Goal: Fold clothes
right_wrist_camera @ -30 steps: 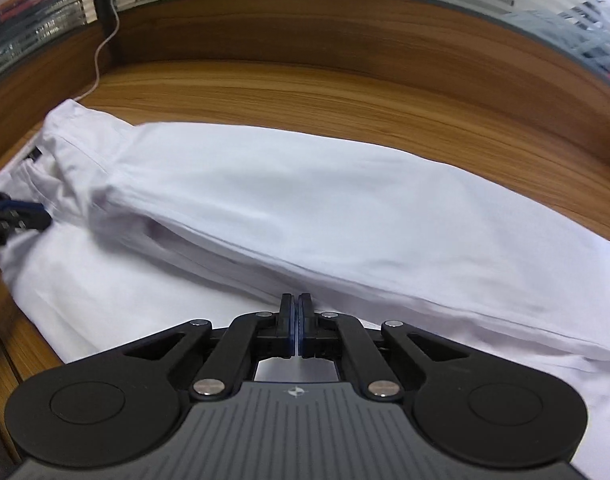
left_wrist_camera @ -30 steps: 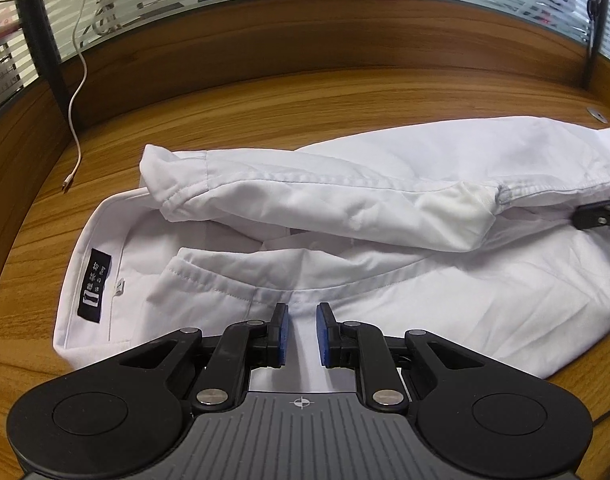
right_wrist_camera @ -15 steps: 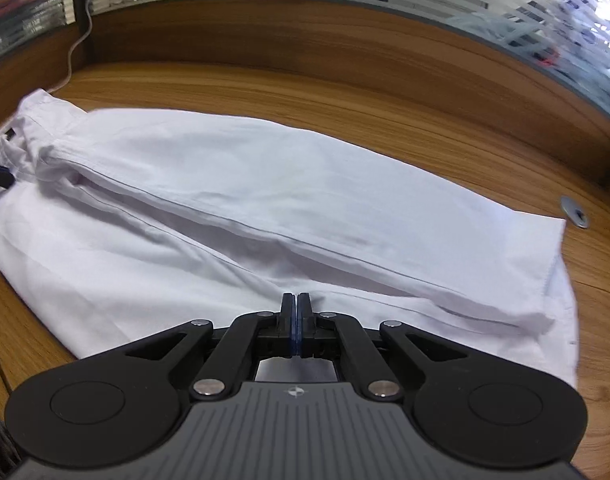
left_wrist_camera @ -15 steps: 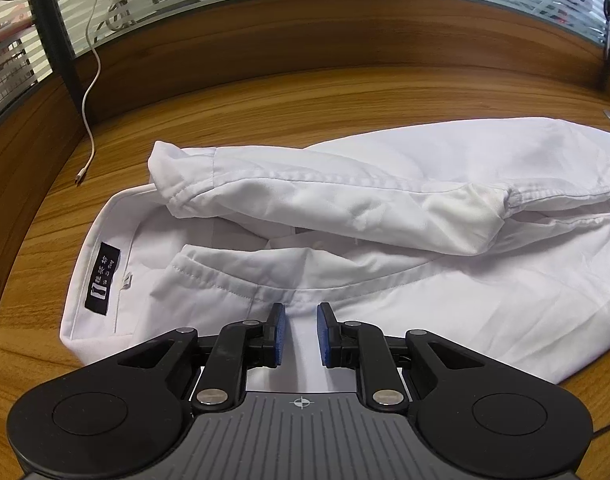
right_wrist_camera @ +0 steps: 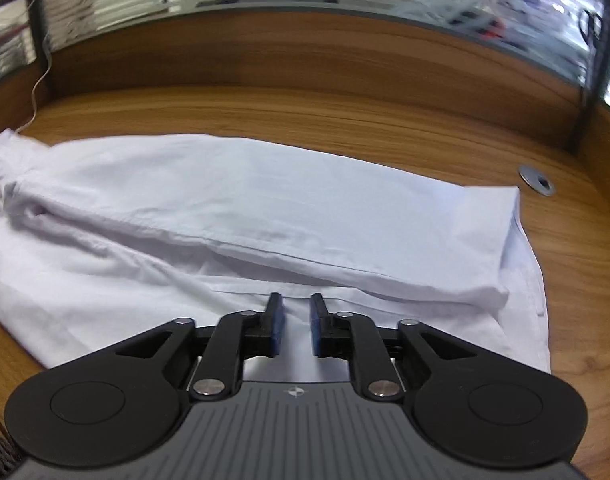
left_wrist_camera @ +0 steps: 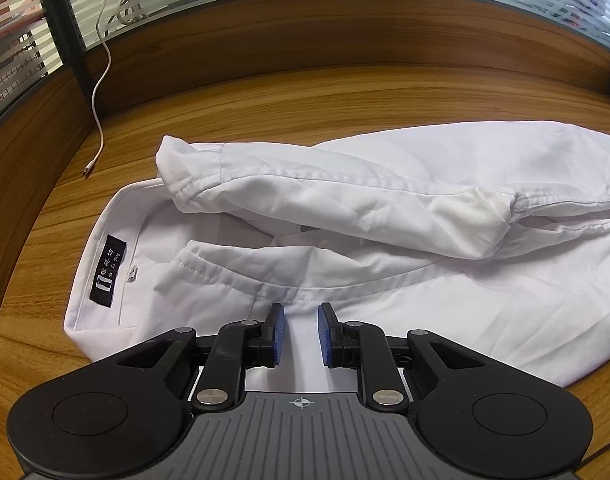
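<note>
A wooden desk (left_wrist_camera: 345, 96) held a white shirt (left_wrist_camera: 385, 216), partly folded, just ahead of both grippers. The left gripper (left_wrist_camera: 299, 330) stood open and empty; the right gripper (right_wrist_camera: 292, 326) was opening, nothing between. Light, limp cloth; likely best pinched at hems.

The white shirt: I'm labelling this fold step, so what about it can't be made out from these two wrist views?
- Near hem of the white shirt: hidden behind the left gripper body in the left wrist view.
- Black label: print too small to read.
- Buttons and front placket: covered by the folded sleeve.
- Right wrist view: motion-blurred; the collar end is cut off at the left edge, and the right gripper hides the near edge.
</note>
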A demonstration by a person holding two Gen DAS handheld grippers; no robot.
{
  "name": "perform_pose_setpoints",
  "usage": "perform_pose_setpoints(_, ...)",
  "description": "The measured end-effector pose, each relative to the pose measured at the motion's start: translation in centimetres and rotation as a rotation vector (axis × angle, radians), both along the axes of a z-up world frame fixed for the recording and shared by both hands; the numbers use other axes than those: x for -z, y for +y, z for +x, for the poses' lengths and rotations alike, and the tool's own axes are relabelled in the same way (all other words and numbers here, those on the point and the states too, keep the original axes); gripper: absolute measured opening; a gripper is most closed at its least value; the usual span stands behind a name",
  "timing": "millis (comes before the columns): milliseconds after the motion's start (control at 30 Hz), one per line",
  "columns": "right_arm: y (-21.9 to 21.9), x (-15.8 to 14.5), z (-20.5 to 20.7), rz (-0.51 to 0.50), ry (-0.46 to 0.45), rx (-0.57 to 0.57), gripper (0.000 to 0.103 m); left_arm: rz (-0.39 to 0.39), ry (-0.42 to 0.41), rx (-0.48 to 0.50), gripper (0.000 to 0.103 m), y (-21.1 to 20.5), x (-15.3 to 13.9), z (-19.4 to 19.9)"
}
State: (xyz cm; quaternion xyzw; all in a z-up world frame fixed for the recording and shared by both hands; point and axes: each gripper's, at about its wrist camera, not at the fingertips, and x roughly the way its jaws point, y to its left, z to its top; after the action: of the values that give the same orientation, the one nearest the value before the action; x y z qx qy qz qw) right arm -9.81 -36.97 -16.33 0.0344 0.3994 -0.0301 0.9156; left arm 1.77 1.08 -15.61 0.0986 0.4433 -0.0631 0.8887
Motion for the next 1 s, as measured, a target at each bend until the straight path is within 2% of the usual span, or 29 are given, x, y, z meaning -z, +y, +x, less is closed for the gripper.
perform_pose_setpoints(67, -0.5, -0.1, -0.1, 0.009, -0.004, 0.038, 0.035, -0.001, 0.007, -0.009, 0.022, 0.0, -0.1, 0.1)
perform_pose_setpoints(100, -0.6, -0.1, -0.3, 0.0, -0.012, 0.057, 0.038, -0.002, 0.012, -0.016, 0.022, 0.0, -0.2, 0.2)
perform_pose_setpoints(167, -1.3, -0.3, -0.5, -0.037, -0.013, 0.117, 0.055, -0.013, 0.01, -0.028, 0.028, -0.1, -0.6, 0.1)
perform_pose_setpoints(200, -1.8, -0.3, -0.6, -0.055, -0.01, 0.151, 0.057, -0.019, 0.008, -0.034, 0.029, -0.1, -0.8, 0.1)
perform_pose_setpoints(300, -3.6, -0.3, -1.0, -0.091, 0.012, 0.225, 0.057, -0.052, -0.013, 0.036, 0.029, -1.0, -1.8, -0.6)
perform_pose_setpoints(500, -7.2, 0.2, -1.4, -0.106, 0.084, 0.246, 0.063, -0.079, 0.006, 0.252, 0.032, -3.9, -2.6, -1.2)
perform_pose_setpoints(700, -8.7, 0.4, -0.8, -0.098, 0.117, 0.225, 0.063, -0.099, 0.077, 0.244, 0.032, -5.1, -0.6, 0.6)
perform_pose_setpoints(800, -9.0, 0.5, -0.6, -0.059, 0.124, 0.205, 0.062, -0.099, 0.073, 0.24, 0.034, -5.2, -0.3, 1.1)
perform_pose_setpoints(833, -9.0, 0.4, -0.6, -0.049, 0.124, 0.195, 0.054, -0.099, 0.074, 0.238, 0.034, -5.2, -0.3, 1.2)
perform_pose_setpoints(867, -9.0, 0.4, -0.6, -0.039, 0.123, 0.185, 0.04, -0.1, 0.075, 0.235, 0.034, -5.2, -0.3, 1.3)
perform_pose_setpoints(933, -9.1, 0.3, -0.6, -0.02, 0.12, 0.187, 0.031, -0.102, 0.076, 0.229, 0.034, -5.1, -0.3, 1.4)
perform_pose_setpoints(1000, -9.2, 0.1, -0.7, -0.036, 0.109, 0.204, 0.002, -0.101, 0.076, 0.223, 0.034, -5.1, -0.3, 1.4)
